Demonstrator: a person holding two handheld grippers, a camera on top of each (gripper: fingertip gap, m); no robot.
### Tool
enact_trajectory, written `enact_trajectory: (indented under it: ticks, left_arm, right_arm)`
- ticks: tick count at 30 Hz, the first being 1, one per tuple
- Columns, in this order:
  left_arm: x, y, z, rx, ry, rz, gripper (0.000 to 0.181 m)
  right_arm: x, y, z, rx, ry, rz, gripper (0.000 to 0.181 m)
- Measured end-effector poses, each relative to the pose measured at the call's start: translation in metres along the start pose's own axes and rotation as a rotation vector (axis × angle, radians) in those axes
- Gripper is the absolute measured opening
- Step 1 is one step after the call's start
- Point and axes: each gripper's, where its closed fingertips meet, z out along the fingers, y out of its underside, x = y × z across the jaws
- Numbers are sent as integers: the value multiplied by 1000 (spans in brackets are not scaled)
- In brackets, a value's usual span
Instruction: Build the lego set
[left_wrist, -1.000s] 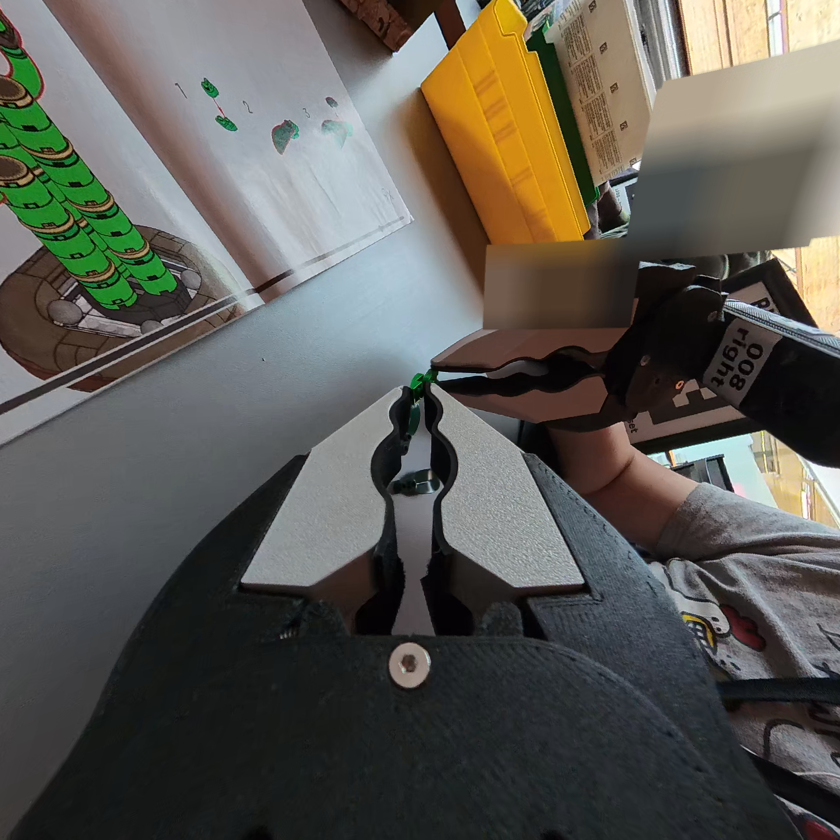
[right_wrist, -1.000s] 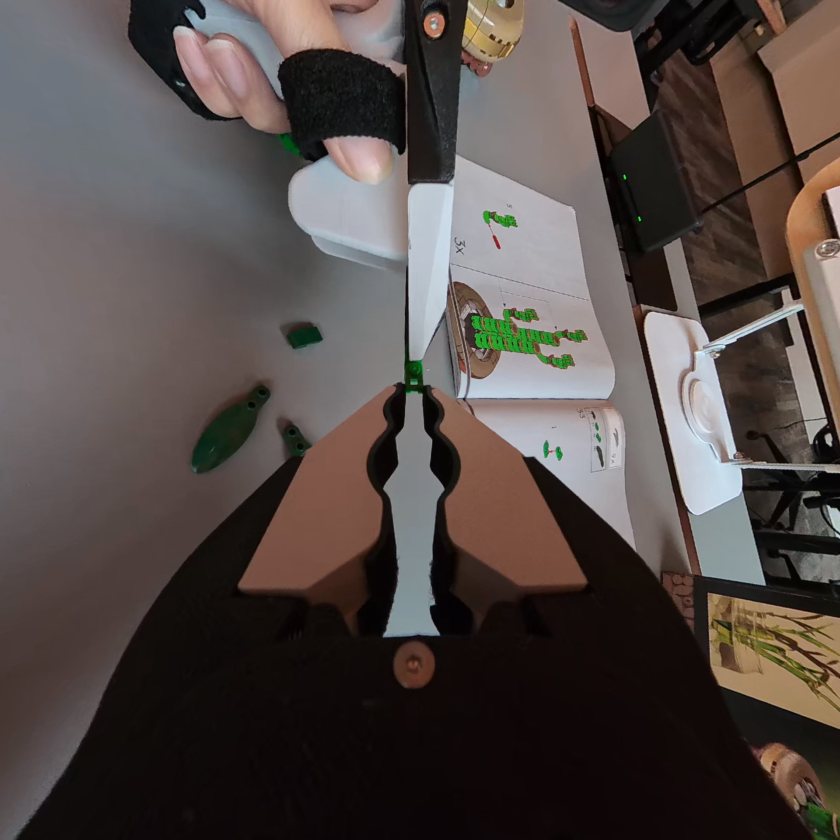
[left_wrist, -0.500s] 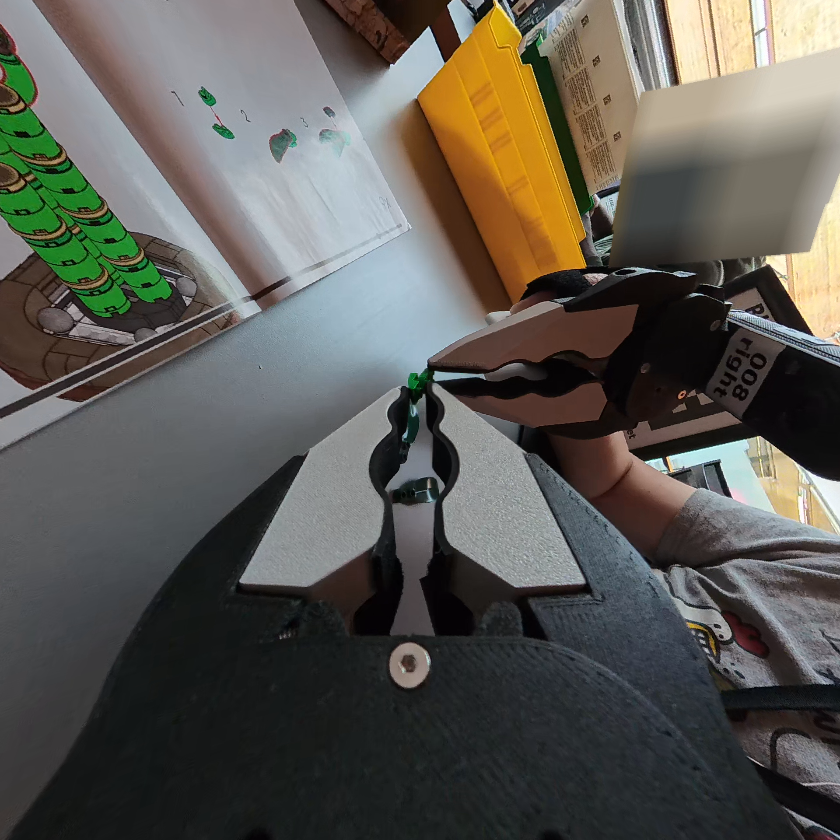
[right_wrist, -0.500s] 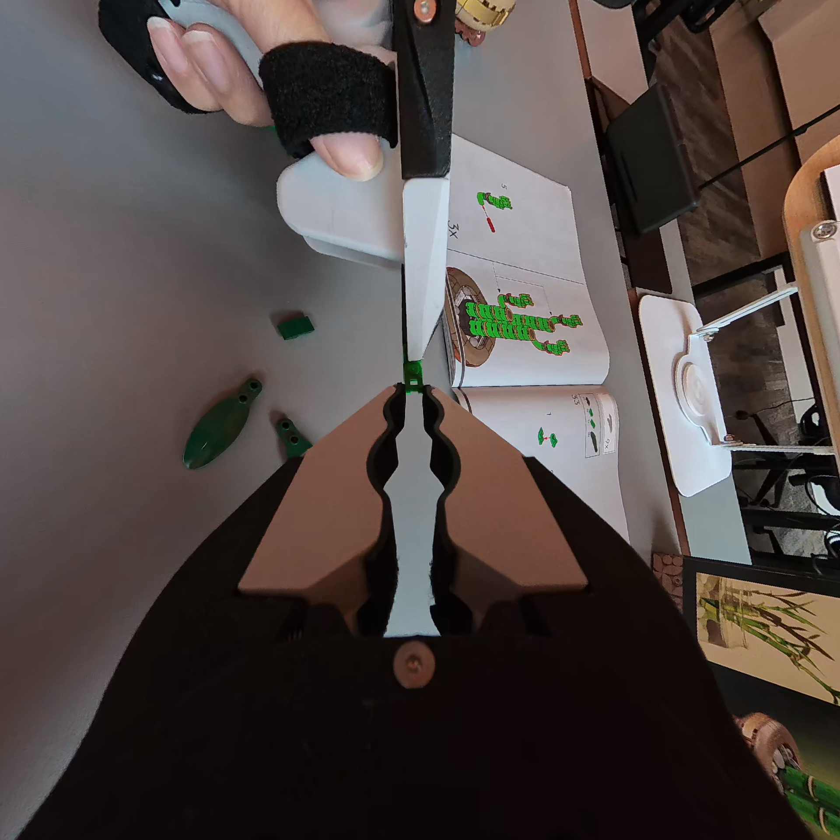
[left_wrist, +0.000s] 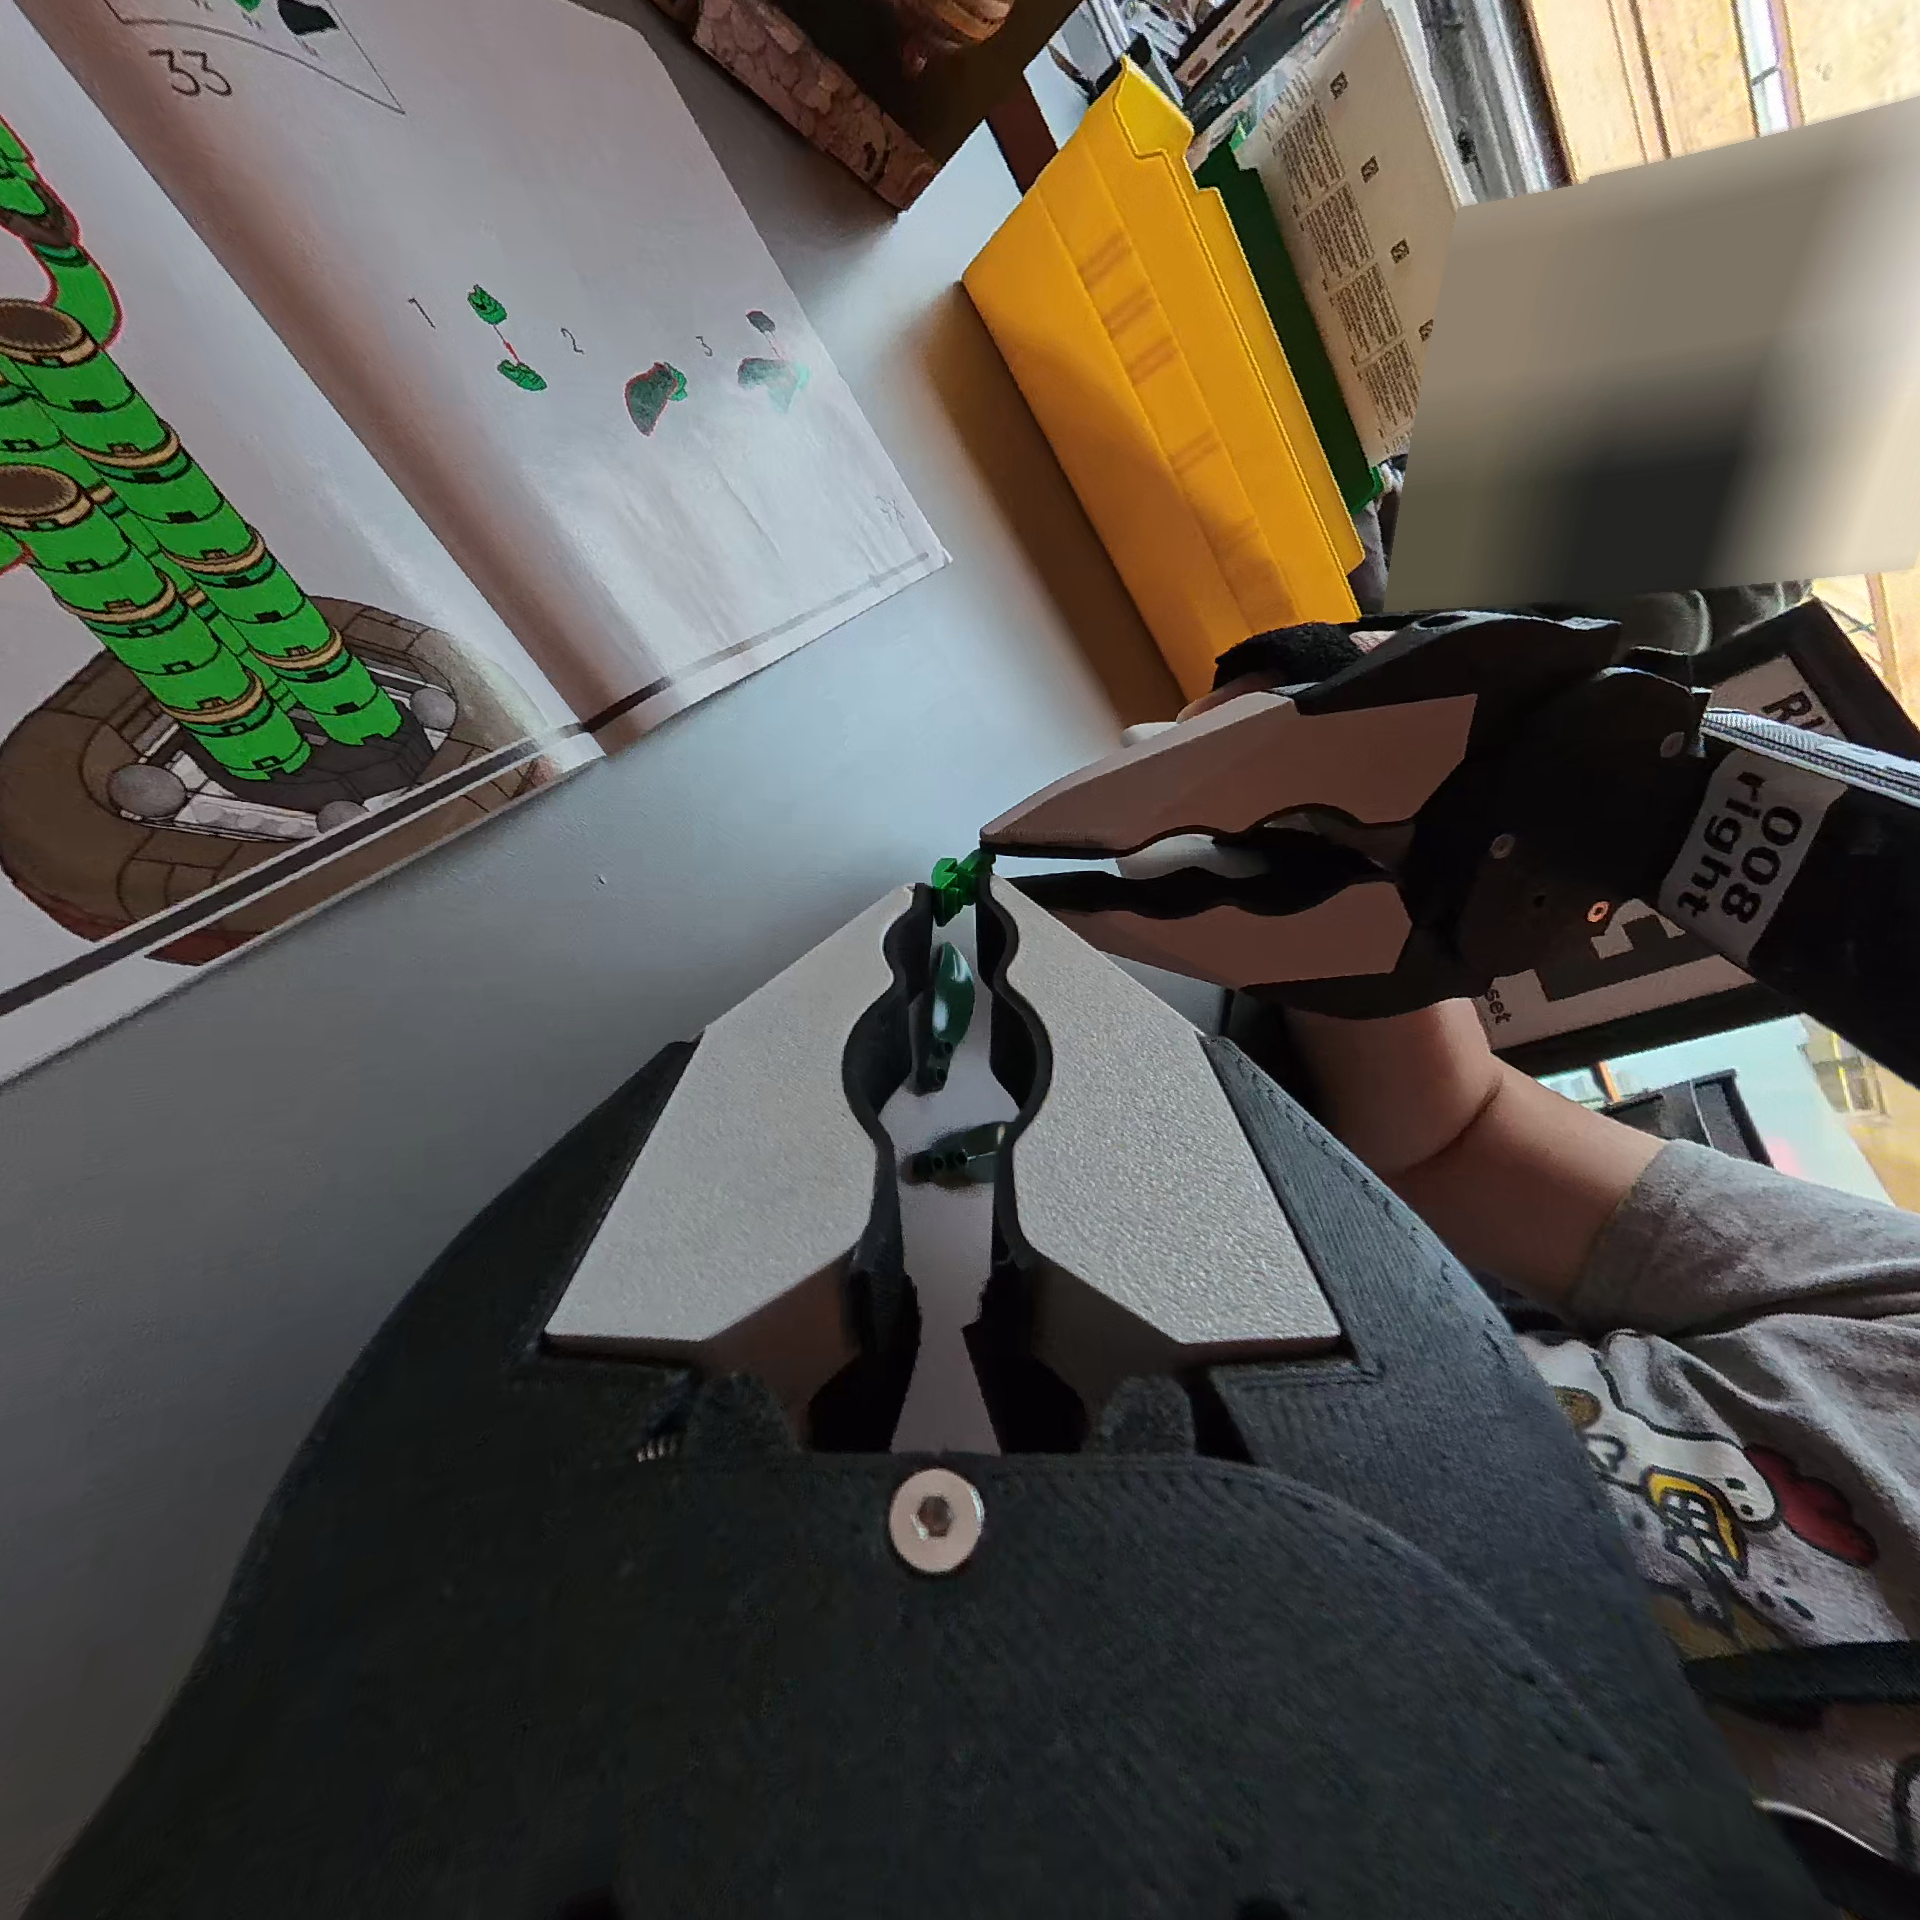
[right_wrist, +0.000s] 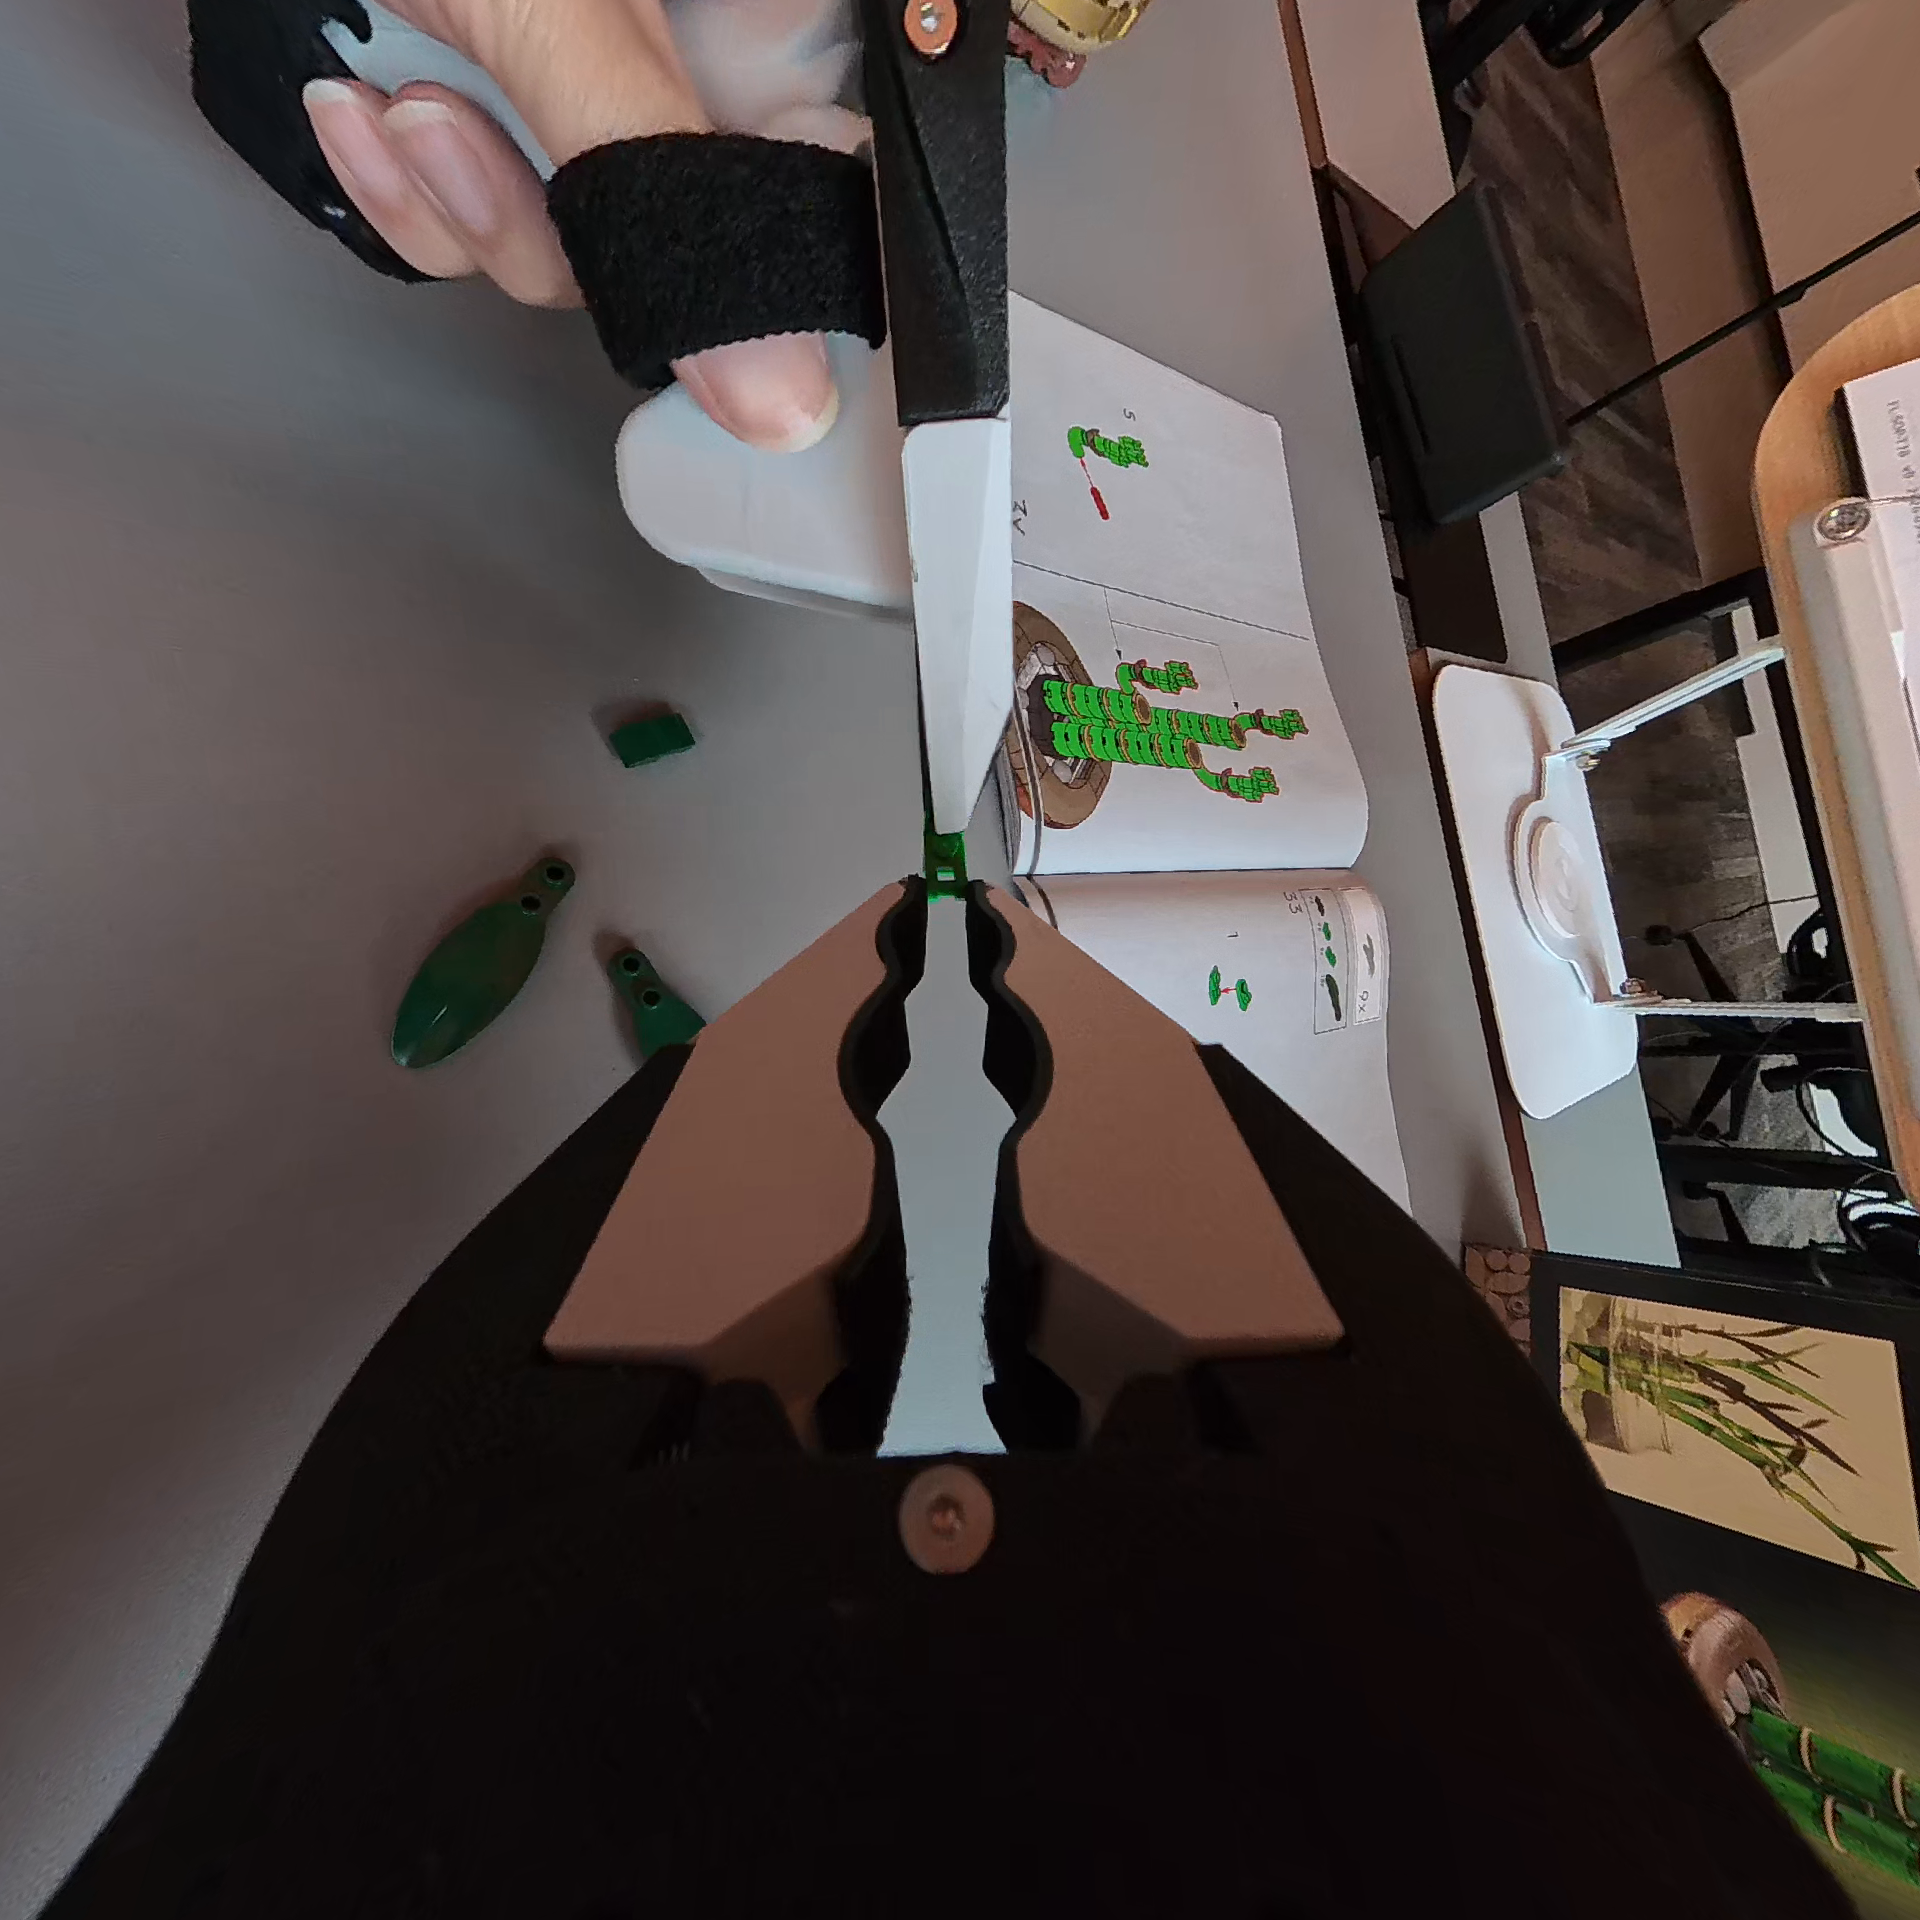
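Note:
A small bright green Lego piece (left_wrist: 951, 878) sits between the tips of both grippers, held above the grey table (left_wrist: 312, 1039). My left gripper (left_wrist: 951, 896), with grey fingers, is shut on its near end. My right gripper (left_wrist: 989, 860) comes in from the right and pinches the other end. In the right wrist view, my right gripper (right_wrist: 943, 891), with brown fingers, is shut on the green piece (right_wrist: 943, 860). The left gripper (right_wrist: 948, 821) reaches down from above and meets it tip to tip. I cannot tell whether the green is one piece or two joined.
Loose on the table are a dark green leaf (right_wrist: 478, 966), a smaller leaf piece (right_wrist: 649, 1003) and a small green brick (right_wrist: 649, 736). The open instruction booklet (right_wrist: 1174, 707) lies beyond the grippers. A yellow bin (left_wrist: 1143, 395) stands at the table's edge. A white stand (right_wrist: 1507, 883) is to the right. Both grippers' tips are close together, under 4 cm apart. Both grippers' tips are roughly 7 centimetres from the small green brick (right_wrist: 649, 736).
Both grippers stay tip to tip on the green piece. The left view has tilted a little, so the dark green leaf on the table now shows through the gap between its fingers.

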Motion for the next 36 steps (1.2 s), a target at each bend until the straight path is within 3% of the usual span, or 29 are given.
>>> enact_trajectory:
  ticks: [19, 36]
  left_arm:
    - [6, -13, -2, 94, -89, 168, 5]
    - [39, -39, -14, 288, -96, 451, 6]
  right_arm:
    - [12, -3, -4, 23, 73, 13, 6]
    - [39, -26, -30, 116, 359, -182, 6]
